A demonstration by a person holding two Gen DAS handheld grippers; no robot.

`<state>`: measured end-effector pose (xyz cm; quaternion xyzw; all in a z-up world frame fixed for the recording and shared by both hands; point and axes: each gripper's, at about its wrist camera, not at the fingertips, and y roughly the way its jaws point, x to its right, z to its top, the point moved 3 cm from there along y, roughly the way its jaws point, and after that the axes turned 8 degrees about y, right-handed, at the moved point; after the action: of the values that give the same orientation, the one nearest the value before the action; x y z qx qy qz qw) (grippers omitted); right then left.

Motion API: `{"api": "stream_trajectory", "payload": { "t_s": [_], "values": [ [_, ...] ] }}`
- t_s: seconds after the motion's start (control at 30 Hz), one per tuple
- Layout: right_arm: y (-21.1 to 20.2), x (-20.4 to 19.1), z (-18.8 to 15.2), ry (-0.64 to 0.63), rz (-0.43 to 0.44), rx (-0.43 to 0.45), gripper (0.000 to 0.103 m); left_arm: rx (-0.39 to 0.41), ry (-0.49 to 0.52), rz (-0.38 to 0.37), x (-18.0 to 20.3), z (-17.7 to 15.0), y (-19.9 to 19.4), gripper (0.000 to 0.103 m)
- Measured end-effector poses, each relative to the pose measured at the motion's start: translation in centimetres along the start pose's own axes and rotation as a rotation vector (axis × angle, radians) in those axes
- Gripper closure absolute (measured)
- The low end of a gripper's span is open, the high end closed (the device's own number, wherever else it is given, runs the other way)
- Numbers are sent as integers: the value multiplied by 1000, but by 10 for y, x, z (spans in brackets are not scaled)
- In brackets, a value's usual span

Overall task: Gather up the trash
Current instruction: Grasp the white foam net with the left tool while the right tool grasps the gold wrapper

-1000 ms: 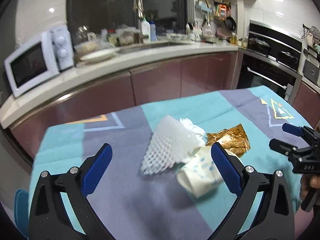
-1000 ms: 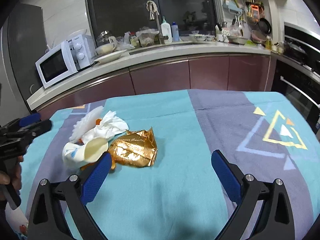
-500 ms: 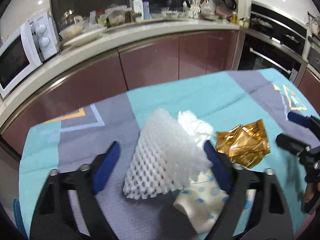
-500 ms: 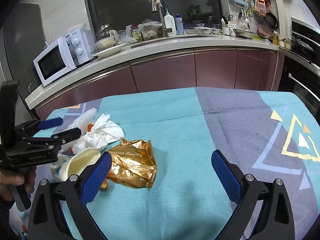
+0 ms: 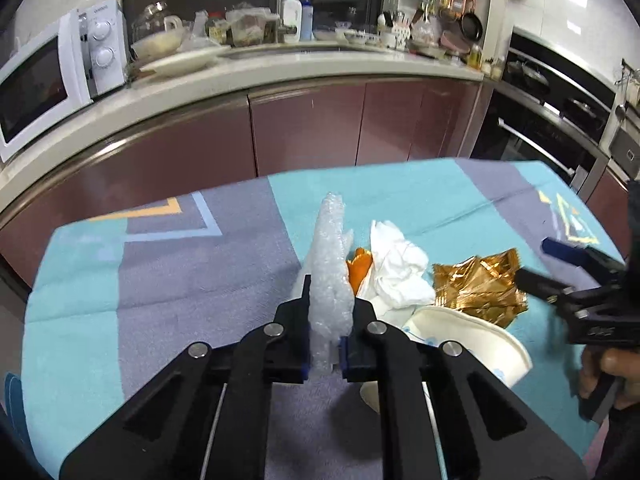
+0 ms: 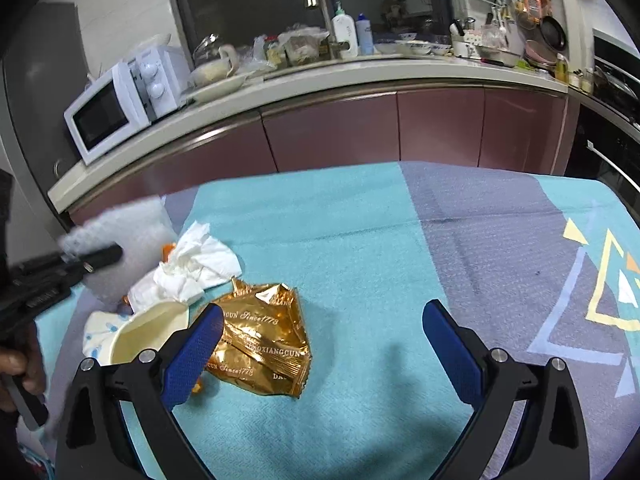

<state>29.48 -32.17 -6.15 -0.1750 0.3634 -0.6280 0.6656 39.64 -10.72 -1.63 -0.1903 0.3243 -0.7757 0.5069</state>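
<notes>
A white foam net (image 5: 328, 264) stands squeezed upright between the pads of my left gripper (image 5: 330, 312), whose jaws are closing on it. Just right of it on the teal and grey tablecloth (image 5: 160, 280) lie an orange peel (image 5: 360, 266), a crumpled white tissue (image 5: 396, 272), a gold foil wrapper (image 5: 476, 288) and a tipped paper cup (image 5: 460, 344). My right gripper (image 6: 323, 312) hovers open above the cloth. The gold wrapper (image 6: 264, 336) lies by its left finger, with the cup (image 6: 144, 336) and tissue (image 6: 196, 268) further left. Nothing is between its pads.
Beyond the table's far edge runs a kitchen counter (image 5: 280, 76) with maroon cabinets, a white microwave (image 5: 52, 80) and a cluttered sink area. A built-in oven (image 5: 560, 128) stands to the right. A hand (image 6: 20, 364) holds the left gripper at the table's left side.
My left gripper moved forward and down over the foam net and went from wide open to clamped on it, folding it upright. My right gripper drifted closer to the gold wrapper, still open.
</notes>
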Motion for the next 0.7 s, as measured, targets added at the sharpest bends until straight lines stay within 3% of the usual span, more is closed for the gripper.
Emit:
{"api": "stream_trajectory", "payload": {
  "t_s": [0.17,0.27,0.37,0.43,0.5,0.7],
  "values": [
    [12,-7,-3,-34,-4,-40,17,50,-17,-15,-3,-1,-32,93],
    [19,-11,-6,-49,1,-72,32,67,-20,-13,-6,-7,-48,93],
    [21,-11,-6,-40,16,-87,54,75,-39,-13,-12,-16,-62,93],
    [21,-10,-8,-17,62,-105,88,78,-50,-12,-17,-22,-70,93],
    [22,-8,-9,-6,72,-113,101,79,-60,-6,-21,-30,-77,93],
    [0,1,-11,51,98,-48,103,92,-89,1,-33,-52,-102,93]
  ]
}}
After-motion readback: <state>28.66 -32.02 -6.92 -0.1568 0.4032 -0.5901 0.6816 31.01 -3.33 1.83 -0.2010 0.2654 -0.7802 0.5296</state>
